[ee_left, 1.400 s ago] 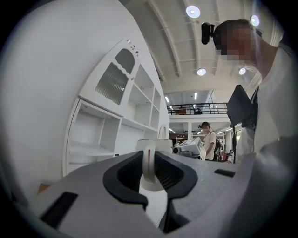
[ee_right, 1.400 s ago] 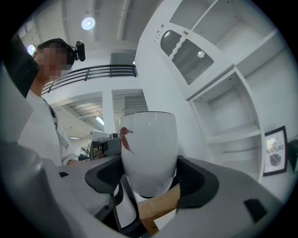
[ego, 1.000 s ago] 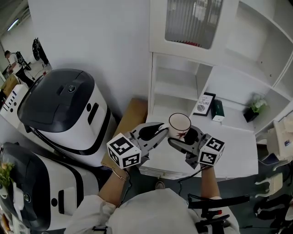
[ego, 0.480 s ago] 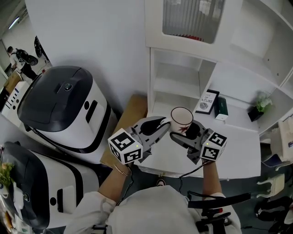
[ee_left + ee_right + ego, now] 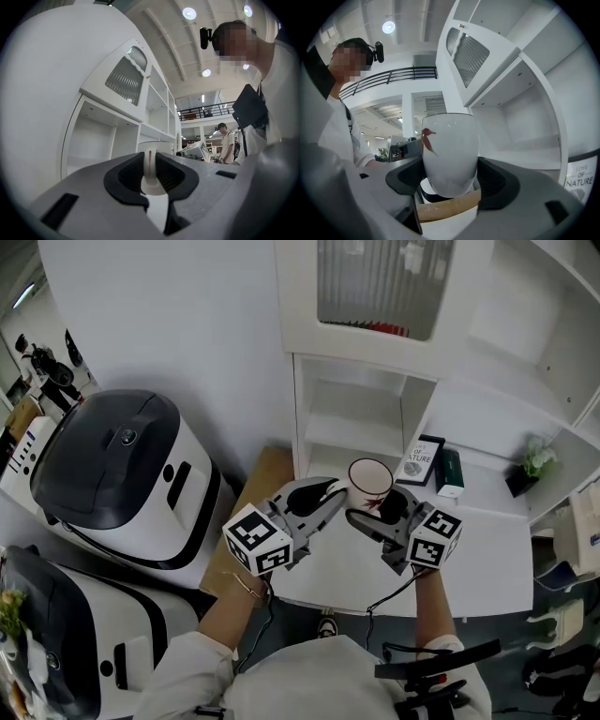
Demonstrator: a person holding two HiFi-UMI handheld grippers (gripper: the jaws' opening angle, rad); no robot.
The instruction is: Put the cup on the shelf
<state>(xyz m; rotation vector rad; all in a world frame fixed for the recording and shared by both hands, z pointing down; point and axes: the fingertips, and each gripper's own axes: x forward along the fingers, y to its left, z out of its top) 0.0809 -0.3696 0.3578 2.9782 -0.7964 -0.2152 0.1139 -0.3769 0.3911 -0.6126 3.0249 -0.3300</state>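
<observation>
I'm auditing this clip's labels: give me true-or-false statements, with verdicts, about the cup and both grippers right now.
1. The left hand-held gripper pinches the handle of the cup. True.
2. The cup stands on a shelf. False: it is held upright in front of the shelf unit.
3. The right hand-held gripper is empty. False: it is shut on the cup's body.
4. The book lies left of the green box. True.

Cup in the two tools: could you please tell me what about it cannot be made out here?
- Underside of the cup: head view, hidden by the left tool and right tool.
- Cup body: left gripper view, mostly behind that tool; the handle shows.
- Red mark: head view, too small to identify.
</observation>
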